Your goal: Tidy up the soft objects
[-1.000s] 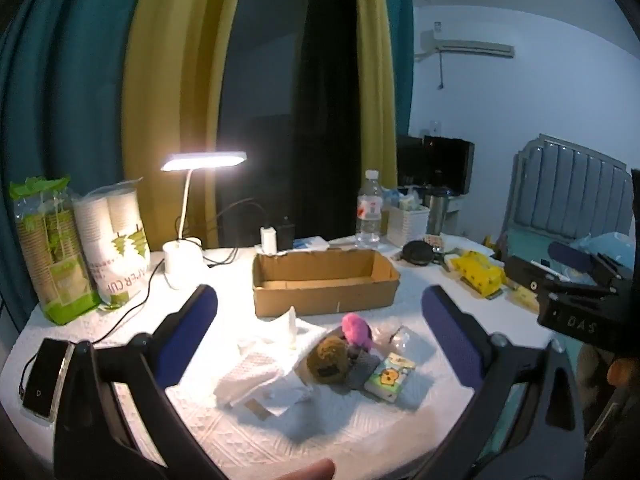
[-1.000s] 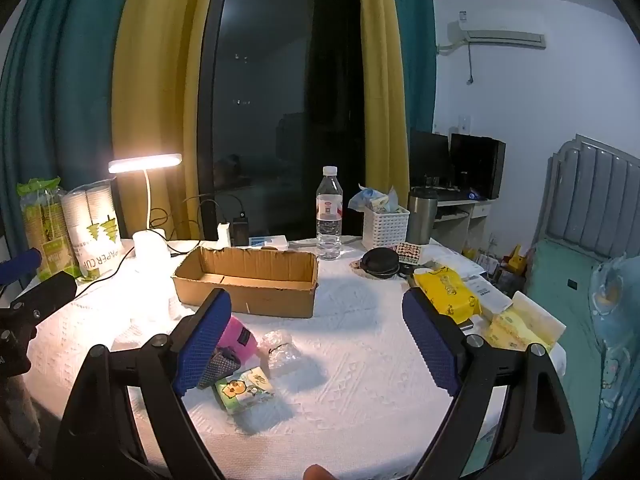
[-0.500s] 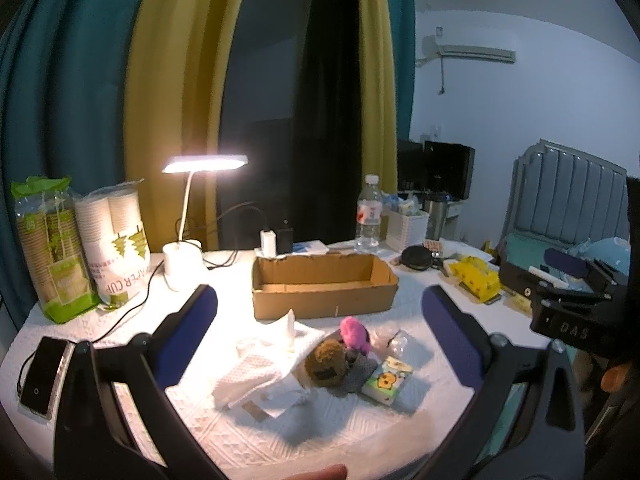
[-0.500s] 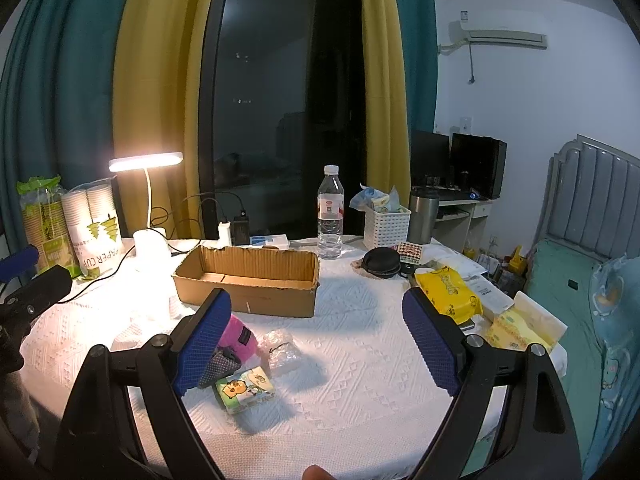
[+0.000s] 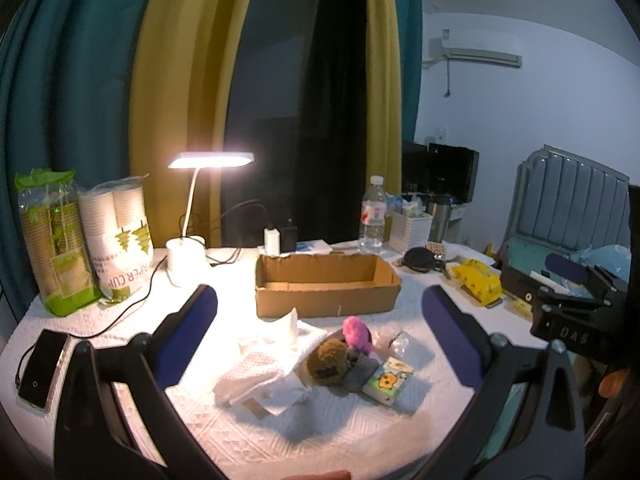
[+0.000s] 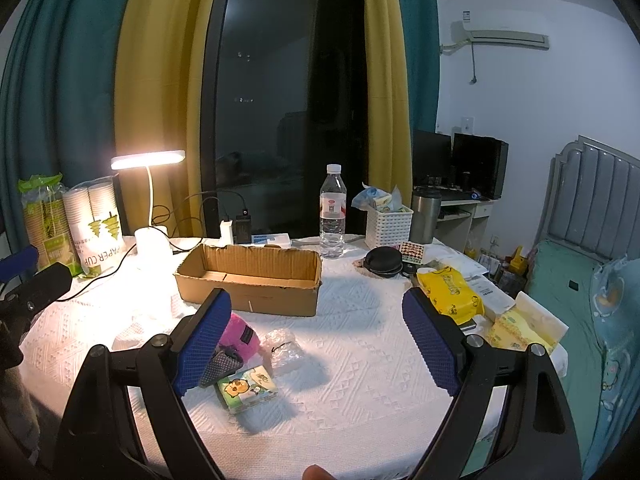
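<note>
Loosely heaped brown plush [image 5: 327, 361], pink plush [image 5: 357, 332], crumpled white cloth [image 5: 256, 364]; both tools [image 5: 320, 332] [image 6: 316, 340] spread apart, unladen.

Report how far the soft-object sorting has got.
Done: nothing; the cardboard box is empty. In hand: nothing; left gripper and right gripper hang open above the table. Left: pink plush, brown plush, white cloth and tissue pack, all on the tablecloth.

Near the front edge of the table I see a brown plush ball [image 5: 328, 361] touching a pink plush [image 5: 357, 333], a crumpled white cloth [image 5: 262, 364] on their left, and a small tissue pack [image 5: 389, 380] on their right.
</note>
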A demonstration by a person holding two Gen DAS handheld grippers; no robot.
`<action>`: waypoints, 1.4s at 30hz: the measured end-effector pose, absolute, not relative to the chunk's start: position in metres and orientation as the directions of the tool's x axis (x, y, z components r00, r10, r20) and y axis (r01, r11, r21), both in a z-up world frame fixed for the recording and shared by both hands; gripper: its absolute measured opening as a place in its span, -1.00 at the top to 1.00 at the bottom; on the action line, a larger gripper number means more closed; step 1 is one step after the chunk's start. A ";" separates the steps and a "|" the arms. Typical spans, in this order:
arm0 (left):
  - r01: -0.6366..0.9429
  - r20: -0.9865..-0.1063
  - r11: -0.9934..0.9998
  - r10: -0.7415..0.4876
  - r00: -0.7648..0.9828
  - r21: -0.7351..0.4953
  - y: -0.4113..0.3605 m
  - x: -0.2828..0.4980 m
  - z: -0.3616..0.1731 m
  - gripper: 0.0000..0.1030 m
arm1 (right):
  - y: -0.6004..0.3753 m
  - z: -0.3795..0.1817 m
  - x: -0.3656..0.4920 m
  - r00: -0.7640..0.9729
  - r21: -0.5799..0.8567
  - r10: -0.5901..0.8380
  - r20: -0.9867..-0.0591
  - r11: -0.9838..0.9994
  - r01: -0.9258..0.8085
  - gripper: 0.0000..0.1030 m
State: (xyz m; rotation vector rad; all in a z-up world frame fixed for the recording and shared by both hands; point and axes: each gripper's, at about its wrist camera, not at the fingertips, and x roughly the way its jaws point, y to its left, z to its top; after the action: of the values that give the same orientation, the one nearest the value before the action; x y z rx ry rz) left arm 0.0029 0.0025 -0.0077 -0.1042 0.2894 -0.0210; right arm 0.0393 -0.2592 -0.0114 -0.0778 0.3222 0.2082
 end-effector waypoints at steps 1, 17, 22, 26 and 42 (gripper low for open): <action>0.007 -0.283 0.994 -0.038 0.958 -0.107 0.003 0.002 -0.008 -0.99 | -0.259 -0.011 0.039 0.927 -0.042 0.191 -0.322 0.975 -0.216 -0.74; 0.002 -0.282 0.993 -0.035 0.959 -0.118 0.006 -0.001 -0.007 -0.99 | -0.256 -0.012 0.038 0.925 -0.047 0.196 -0.324 0.974 -0.223 -0.74; 0.002 -0.280 0.993 -0.035 0.959 -0.117 0.005 -0.002 -0.007 -0.99 | -0.255 -0.011 0.038 0.926 -0.048 0.195 -0.324 0.974 -0.222 -0.74; 0.003 -0.277 0.993 -0.035 0.960 -0.116 0.006 -0.002 -0.007 -0.99 | -0.255 -0.011 0.038 0.926 -0.047 0.195 -0.324 0.974 -0.222 -0.74; -0.009 -0.295 0.991 -0.031 0.955 -0.133 0.010 0.003 -0.009 -0.99 | -0.245 -0.012 0.041 0.919 -0.059 0.203 -0.338 0.970 -0.236 -0.74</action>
State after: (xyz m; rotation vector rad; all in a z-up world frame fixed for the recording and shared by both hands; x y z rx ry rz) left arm 0.0033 0.0099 -0.0087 -0.1341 0.3015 -0.0116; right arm 0.0408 -0.2453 -0.0121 -0.0992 0.3364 0.2257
